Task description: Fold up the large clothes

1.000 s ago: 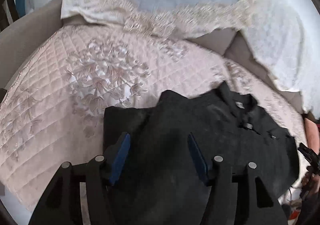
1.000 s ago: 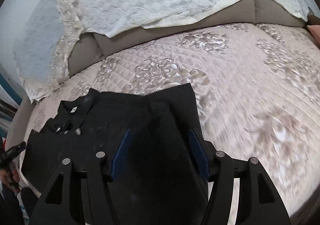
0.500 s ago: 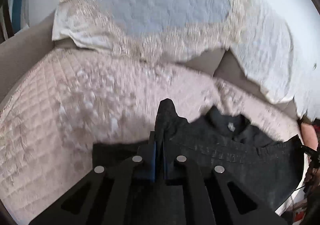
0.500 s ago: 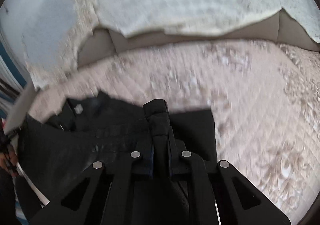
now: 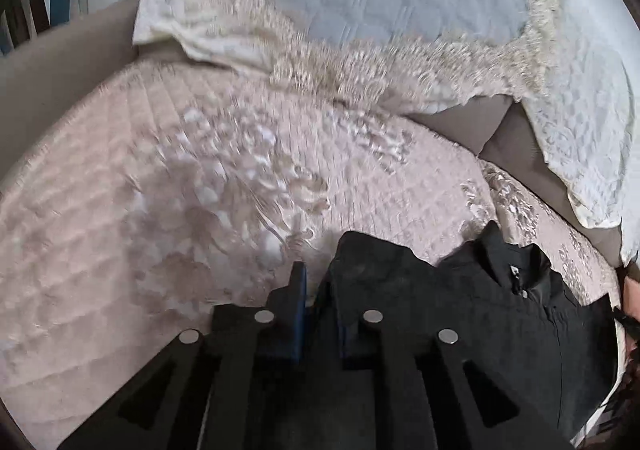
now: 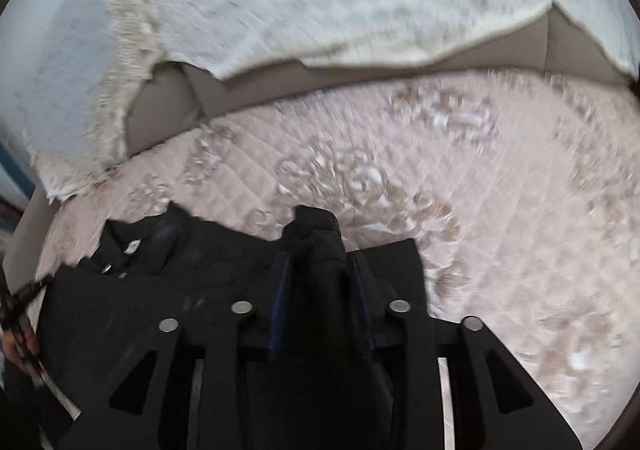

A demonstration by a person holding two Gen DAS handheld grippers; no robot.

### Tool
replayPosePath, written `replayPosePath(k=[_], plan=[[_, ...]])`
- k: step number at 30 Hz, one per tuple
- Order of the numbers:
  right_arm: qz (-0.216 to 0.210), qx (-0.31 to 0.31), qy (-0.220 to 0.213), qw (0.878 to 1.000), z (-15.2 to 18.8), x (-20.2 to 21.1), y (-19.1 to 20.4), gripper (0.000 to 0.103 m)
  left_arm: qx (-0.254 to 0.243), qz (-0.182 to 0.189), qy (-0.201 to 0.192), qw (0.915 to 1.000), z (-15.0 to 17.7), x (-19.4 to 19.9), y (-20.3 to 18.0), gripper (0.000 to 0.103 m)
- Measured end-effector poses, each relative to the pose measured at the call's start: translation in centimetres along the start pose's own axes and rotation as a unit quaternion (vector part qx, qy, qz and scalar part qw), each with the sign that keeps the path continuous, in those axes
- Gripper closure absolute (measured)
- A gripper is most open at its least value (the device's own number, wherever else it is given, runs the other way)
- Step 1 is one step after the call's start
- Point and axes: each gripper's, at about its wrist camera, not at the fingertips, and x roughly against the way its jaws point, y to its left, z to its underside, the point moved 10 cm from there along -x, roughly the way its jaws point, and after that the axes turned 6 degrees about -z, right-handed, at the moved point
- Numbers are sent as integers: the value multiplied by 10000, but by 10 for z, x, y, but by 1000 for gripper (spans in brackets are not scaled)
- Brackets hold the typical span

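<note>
With both our left gripper (image 5: 320,306) and right gripper (image 6: 318,282) pinching black shirt (image 5: 460,314) folds, its collar (image 6: 136,246) lies at lower left.

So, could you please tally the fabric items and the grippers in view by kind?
Black shirt: 1
Pink quilted bedspread: 1
White lace covers: 2
Hand-held grippers, left hand-held gripper and right hand-held gripper: 2
Total: 6

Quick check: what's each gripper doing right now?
Left gripper: shut on a bunched fold of the black shirt.
Right gripper: shut on a fold of the same shirt.
</note>
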Motion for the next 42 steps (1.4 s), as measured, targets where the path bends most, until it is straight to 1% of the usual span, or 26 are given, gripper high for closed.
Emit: replayPosePath(k=[3, 5, 6, 7, 9, 11, 13, 15, 16, 18, 19, 21, 24, 25, 26, 27, 29, 33, 35, 36, 39, 42], plan=[[-66, 249, -323, 9991, 0, 52, 14, 64, -73, 113, -168, 9998, 0, 23, 2, 79], [-128, 322, -492, 9982, 2, 82, 27, 62, -134, 224, -335, 9991, 4, 47, 0, 77], [-167, 401, -627, 9971, 3, 102, 36, 61, -197, 310, -421, 9984, 7, 61, -3, 74], [-204, 496, -741, 9958, 5, 116, 46, 59, -277, 354, -500, 9977, 8, 73, -8, 69], [-216, 608, -868, 9941, 14, 137, 64, 58, -449, 453, -634, 9959, 15, 96, -16, 64], [-336, 670, -933, 9928, 25, 151, 82, 58, -663, 639, -749, 9929, 26, 121, -30, 61], [-494, 770, -949, 9913, 43, 159, 105, 57, -807, 826, -850, 9897, 39, 144, -43, 51], [-724, 819, -979, 9892, 66, 156, 129, 57, -818, 1052, -872, 9872, 57, 158, -54, 42], [-797, 773, -922, 9895, 76, 148, 135, 57, -872, 1084, -809, 9870, 66, 158, -59, 42], [-870, 633, -574, 9925, 106, 116, 145, 57, -998, 1069, -587, 9875, 90, 149, -68, 42], [-827, 607, -399, 9939, 119, 99, 148, 57, -1045, 1080, -403, 9878, 103, 140, -73, 42], [-585, 662, -80, 9961, 146, 63, 153, 57, -1154, 981, -98, 9884, 125, 123, -80, 42], [-377, 719, 262, 9964, 170, 25, 161, 57, -1452, 682, 7, 9870, 146, 102, -87, 42], [-392, 741, 280, 9961, 174, 18, 164, 57, -1519, 606, -1, 9865, 149, 97, -88, 42], [-373, 833, 268, 9955, 176, 11, 167, 58, -1553, 527, -8, 9865, 151, 91, -87, 42], [-228, 980, 353, 9943, 179, -2, 166, 58, -1537, 476, 30, 9870, 152, 85, -87, 42], [-59, 966, 523, 9939, 184, -19, 163, 58, -1480, 438, 130, 9879, 153, 76, -85, 42], [-11, 980, 485, 9940, 179, -11, 164, 58, -1321, 495, 150, 9899, 148, 82, -82, 42], [-90, 943, 416, 9946, 179, -1, 167, 58, -1217, 491, 79, 9913, 145, 90, -76, 42], [-161, 934, 308, 9950, 180, 7, 171, 58, -1165, 473, 16, 9921, 144, 95, -72, 42], [-250, 967, 161, 9949, 179, 21, 180, 58, -840, 367, -91, 9958, 139, 106, -49, 42], [-350, 1081, 70, 9935, 179, 26, 192, 58, -468, 133, -145, 9987, 134, 111, -19, 42]])
